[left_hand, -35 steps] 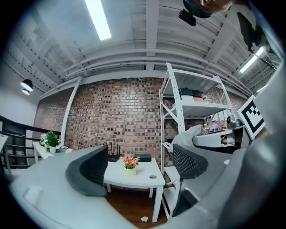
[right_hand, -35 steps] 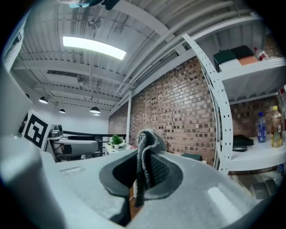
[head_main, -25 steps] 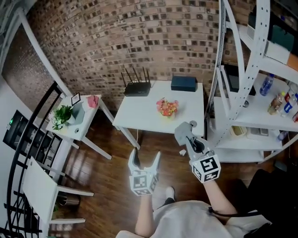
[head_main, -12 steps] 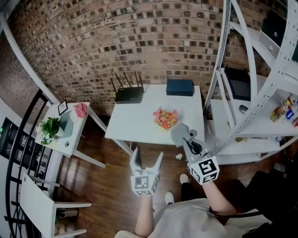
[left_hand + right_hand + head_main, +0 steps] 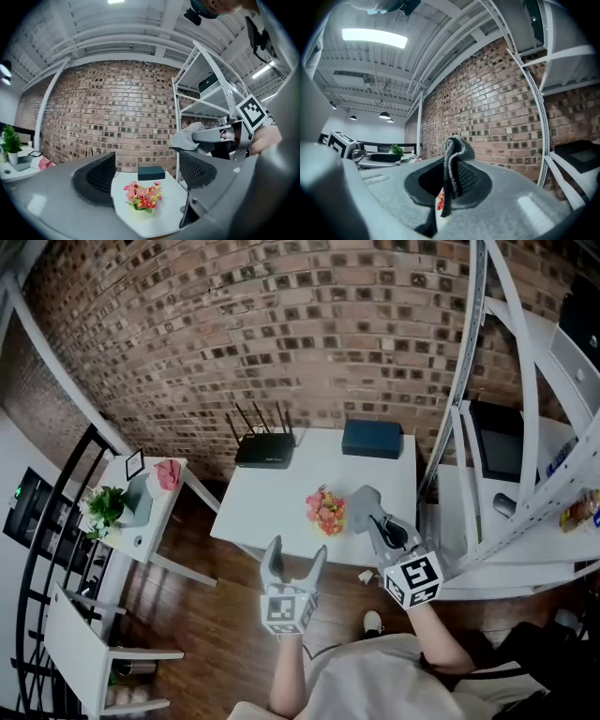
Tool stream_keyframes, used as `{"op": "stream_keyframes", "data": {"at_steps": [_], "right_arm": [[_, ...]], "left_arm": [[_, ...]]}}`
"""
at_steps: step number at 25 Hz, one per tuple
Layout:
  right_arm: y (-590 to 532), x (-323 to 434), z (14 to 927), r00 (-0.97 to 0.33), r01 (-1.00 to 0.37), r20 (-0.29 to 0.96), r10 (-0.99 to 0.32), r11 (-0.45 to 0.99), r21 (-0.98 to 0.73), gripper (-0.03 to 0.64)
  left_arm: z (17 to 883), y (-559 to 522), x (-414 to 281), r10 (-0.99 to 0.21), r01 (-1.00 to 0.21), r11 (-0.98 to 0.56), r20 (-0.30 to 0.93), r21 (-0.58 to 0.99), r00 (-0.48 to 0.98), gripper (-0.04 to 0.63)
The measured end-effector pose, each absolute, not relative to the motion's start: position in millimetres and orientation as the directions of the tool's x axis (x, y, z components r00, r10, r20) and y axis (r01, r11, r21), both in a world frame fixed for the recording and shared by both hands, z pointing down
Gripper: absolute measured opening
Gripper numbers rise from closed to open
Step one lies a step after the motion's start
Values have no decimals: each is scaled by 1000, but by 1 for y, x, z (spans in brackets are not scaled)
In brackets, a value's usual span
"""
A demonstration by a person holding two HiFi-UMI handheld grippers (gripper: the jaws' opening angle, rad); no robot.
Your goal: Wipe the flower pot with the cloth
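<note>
A small pot of pink, red and yellow flowers (image 5: 326, 510) (image 5: 142, 198) stands on the white table (image 5: 272, 498) near its front edge. My left gripper (image 5: 294, 562) hangs in front of the table, short of the pot, its jaws closing with nothing between them. To its right, my right gripper (image 5: 373, 513) is shut on a grey cloth (image 5: 366, 502) (image 5: 452, 164) (image 5: 187, 136), held just right of the flowers. In the right gripper view the cloth stands pinched upright between the jaws.
A black router (image 5: 264, 448) and a dark box (image 5: 372, 439) sit at the table's back by the brick wall. A white metal shelf rack (image 5: 511, 456) stands at the right. A side table (image 5: 141, 512) with a green plant (image 5: 101, 507) is at the left.
Both grippers have come forward to the table; the flowers now sit just beyond them. The cloth stays pinched in the right gripper. The left jaws have narrowed slightly.
</note>
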State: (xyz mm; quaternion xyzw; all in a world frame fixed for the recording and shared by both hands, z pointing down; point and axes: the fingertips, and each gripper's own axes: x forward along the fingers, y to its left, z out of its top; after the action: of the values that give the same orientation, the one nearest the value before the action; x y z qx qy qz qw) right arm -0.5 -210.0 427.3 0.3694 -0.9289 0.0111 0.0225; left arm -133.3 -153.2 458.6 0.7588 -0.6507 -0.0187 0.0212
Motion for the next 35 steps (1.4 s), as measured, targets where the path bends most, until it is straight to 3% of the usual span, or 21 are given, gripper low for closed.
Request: {"op": "stream_keyframes", "data": {"at_steps": [14,26,31,35], "right_arm": [[-260,-16,441,-756,-653,82,-650,757,-28,0],[-267,-48,469,-744,-668,130,-655,735,-119,0],[-273,-60,476,-734,-678,137,-665,725,-117,0],[-277,-68,484,-724,-689,150,-673,717,-110,0]], "left_arm": [[479,-197,-151,-982,-984,-172,72,45,175,437],[511,-140,-292,-980,-996,-71,193,-62,58,443],[523,-123,-340,-958,-979,-118,279,-164,69,449],[538,-117,-358,-924,-951,-238,348,-196,160,465]]}}
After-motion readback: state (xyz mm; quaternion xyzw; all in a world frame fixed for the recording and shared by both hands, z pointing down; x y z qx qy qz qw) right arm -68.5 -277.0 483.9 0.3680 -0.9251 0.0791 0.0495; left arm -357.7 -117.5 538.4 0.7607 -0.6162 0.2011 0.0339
